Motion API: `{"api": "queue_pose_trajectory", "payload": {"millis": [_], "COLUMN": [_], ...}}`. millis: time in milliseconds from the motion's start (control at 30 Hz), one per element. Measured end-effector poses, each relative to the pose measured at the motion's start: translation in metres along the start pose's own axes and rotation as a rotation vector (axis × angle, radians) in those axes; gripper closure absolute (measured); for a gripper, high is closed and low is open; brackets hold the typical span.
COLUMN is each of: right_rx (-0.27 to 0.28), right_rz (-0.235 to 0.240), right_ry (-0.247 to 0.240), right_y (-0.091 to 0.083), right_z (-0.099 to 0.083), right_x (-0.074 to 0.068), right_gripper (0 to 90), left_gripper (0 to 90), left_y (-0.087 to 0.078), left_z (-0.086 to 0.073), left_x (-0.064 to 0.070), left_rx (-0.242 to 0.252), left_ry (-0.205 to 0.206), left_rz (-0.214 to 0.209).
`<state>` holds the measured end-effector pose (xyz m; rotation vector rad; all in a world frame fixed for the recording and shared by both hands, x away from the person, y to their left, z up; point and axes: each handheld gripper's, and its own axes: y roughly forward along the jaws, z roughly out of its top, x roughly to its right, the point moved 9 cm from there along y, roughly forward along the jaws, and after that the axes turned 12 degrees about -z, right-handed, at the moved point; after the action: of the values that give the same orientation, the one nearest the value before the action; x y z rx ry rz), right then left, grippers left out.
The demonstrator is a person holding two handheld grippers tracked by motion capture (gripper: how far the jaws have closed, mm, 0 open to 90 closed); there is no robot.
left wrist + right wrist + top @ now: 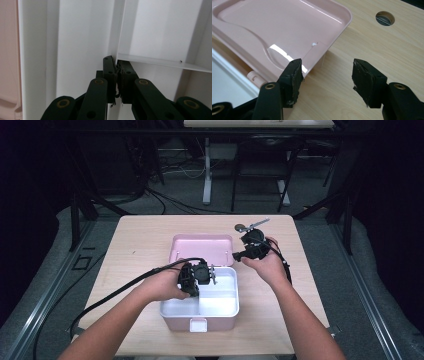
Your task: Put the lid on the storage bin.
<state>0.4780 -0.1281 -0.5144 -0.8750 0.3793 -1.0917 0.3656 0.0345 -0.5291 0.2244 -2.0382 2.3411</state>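
Note:
A pink lunch box [178, 323] stands open at the table's middle, with a white divided tray [220, 301] inside and its pink lid [202, 247] lying flat behind. My left gripper [196, 281] reaches down into the tray. In the left gripper view my left gripper [117, 68] is shut, its jaws pinching the thin white divider [120, 30] where two partitions meet. My right gripper [238, 255] hovers open beside the lid's right corner. In the right gripper view my right gripper [327, 75] holds nothing, its left jaw over the lid [274, 25] edge.
The light wooden table [145, 235] has a round cable hole [385, 18] behind the right gripper. A black cable [115, 292] trails from the left gripper toward the front left. Table legs and cables fill the dark floor beyond the far edge.

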Motion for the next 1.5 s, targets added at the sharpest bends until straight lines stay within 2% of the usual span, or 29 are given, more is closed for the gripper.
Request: {"api": "queue_pose_trajectory", "payload": {"millis": [67, 100, 300, 433, 500, 533, 700, 733, 800, 833, 867, 1033, 1200, 1333, 1400, 1500], "right_rx": [0.000, 0.003, 0.009, 0.011, 0.013, 0.018, 0.004, -0.012, -0.020, -0.027, -0.026, -0.037, -0.051, -0.048, -0.037, -0.057], "right_rz": [0.005, -0.018, -0.029, -0.008, -0.020, -0.007, -0.033, 0.015, 0.029, -0.004, -0.014, -0.024, -0.051, -0.063, -0.059, -0.078], "right_ry": [0.004, 0.003, -0.002, 0.008, 0.020, 0.028, 0.071, 0.105, 0.112, 0.118, 0.118, 0.152, 0.186, 0.223, 0.230, 0.228], "right_y": [0.002, 0.004, 0.007, 0.012, 0.015, 0.018, 0.024, 0.027, 0.029, 0.033, 0.036, 0.044, 0.053, 0.055, 0.056, 0.058], "right_z": [0.001, 0.003, 0.011, 0.016, 0.019, 0.021, 0.022, 0.021, 0.021, 0.020, 0.020, 0.022, 0.025, 0.027, 0.028, 0.028], "right_x": [0.000, 0.001, -0.003, -0.006, -0.006, -0.007, -0.002, -0.003, -0.003, 0.000, 0.001, 0.002, 0.006, 0.007, 0.005, 0.004], "right_gripper": [40.6, 40.6, 40.5, 41.2, 42.9, 44.8, 43.2, 42.6, 42.6, 43.1, 43.5, 42.2, 46.1, 55.7, 58.3, 64.4], "left_gripper": [85.8, 85.8, 85.9, 85.9, 86.0, 85.9, 86.0, 86.0, 86.0, 86.1, 86.1, 86.1, 86.1, 86.1, 86.1, 86.0], "left_y": [0.000, 0.000, 0.000, 0.000, 0.000, 0.000, 0.000, 0.000, 0.000, 0.000, 0.000, 0.000, 0.000, 0.000, 0.000, 0.000], "left_z": [0.000, 0.000, 0.000, 0.000, 0.000, 0.000, 0.000, 0.000, 0.000, 0.000, 0.000, 0.000, 0.000, 0.000, 0.000, 0.000], "left_x": [0.000, 0.000, 0.000, 0.000, 0.000, 0.000, 0.000, 0.000, 0.000, 0.000, 0.000, 0.000, 0.000, 0.000, 0.000, 0.000], "left_rx": [-0.002, -0.001, -0.002, -0.003, -0.005, -0.004, -0.006, -0.003, -0.004, -0.006, -0.004, -0.004, -0.004, -0.004, -0.007, -0.003], "left_ry": [0.001, 0.004, 0.011, 0.013, 0.014, 0.015, 0.020, 0.016, 0.019, 0.019, 0.017, 0.017, 0.018, 0.018, 0.018, 0.015], "left_rz": [-0.002, -0.002, 0.008, 0.007, 0.009, 0.009, 0.011, 0.009, 0.010, 0.008, 0.005, 0.007, 0.007, 0.010, 0.012, 0.011]}}
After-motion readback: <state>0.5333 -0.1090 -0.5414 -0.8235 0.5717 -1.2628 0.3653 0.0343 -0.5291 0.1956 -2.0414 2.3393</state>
